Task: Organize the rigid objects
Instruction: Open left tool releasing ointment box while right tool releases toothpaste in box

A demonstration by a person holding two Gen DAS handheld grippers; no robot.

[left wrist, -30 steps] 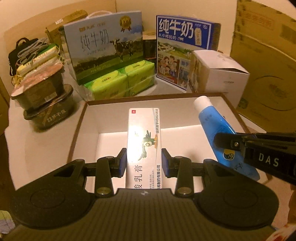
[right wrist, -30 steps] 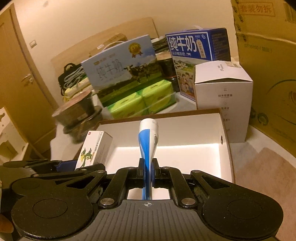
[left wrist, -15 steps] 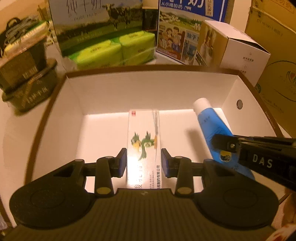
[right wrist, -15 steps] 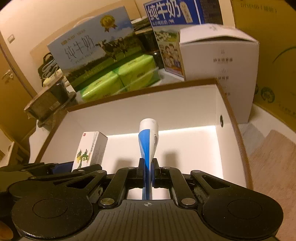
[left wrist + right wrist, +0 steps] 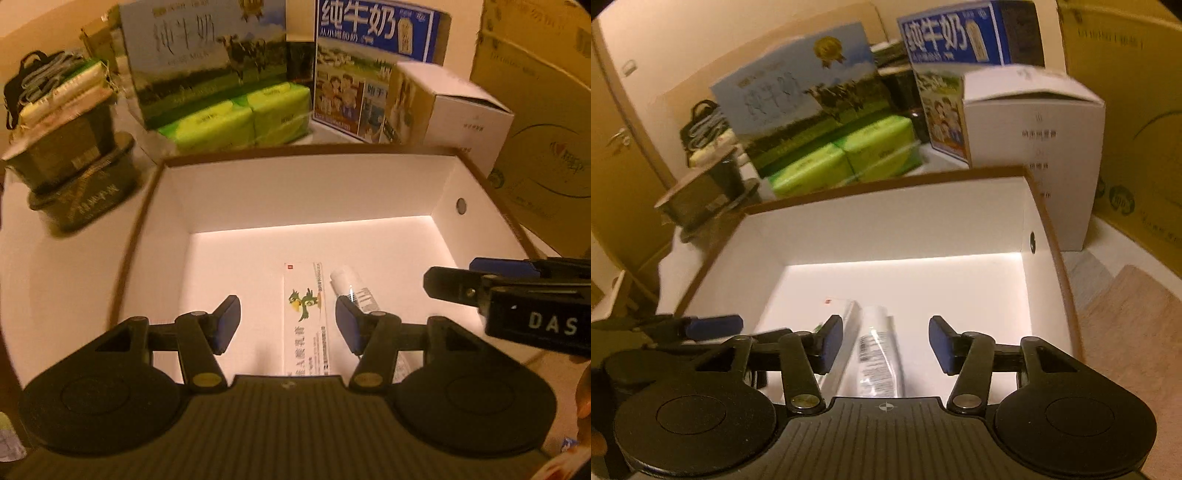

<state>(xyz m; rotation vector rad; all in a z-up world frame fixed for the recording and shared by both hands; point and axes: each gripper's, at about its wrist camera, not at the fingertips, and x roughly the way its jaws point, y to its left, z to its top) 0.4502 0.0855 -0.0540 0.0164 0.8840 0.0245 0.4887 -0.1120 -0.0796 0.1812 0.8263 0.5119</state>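
Observation:
A white ointment carton with a green bird [image 5: 306,317] lies flat on the floor of the open white box [image 5: 306,192]. A tube [image 5: 354,290] lies right beside it, cap pointing away. My left gripper [image 5: 288,321] is open above the carton, touching nothing. My right gripper [image 5: 884,343] is open above the tube [image 5: 879,350], which shows its white printed side; the carton's edge [image 5: 836,354] shows just left of it. The right gripper's fingers [image 5: 454,282] reach in from the right in the left wrist view.
Behind the white box [image 5: 886,206] stand two milk cartons [image 5: 207,62] [image 5: 369,70], green tissue packs [image 5: 240,114] and a white carton [image 5: 454,110]. Stacked dark tubs [image 5: 70,166] sit at left. Large cardboard boxes [image 5: 543,122] stand at right.
Both grippers have opened and let go. The carton and the tube now lie side by side on the box floor, and both grippers have lifted back a little.

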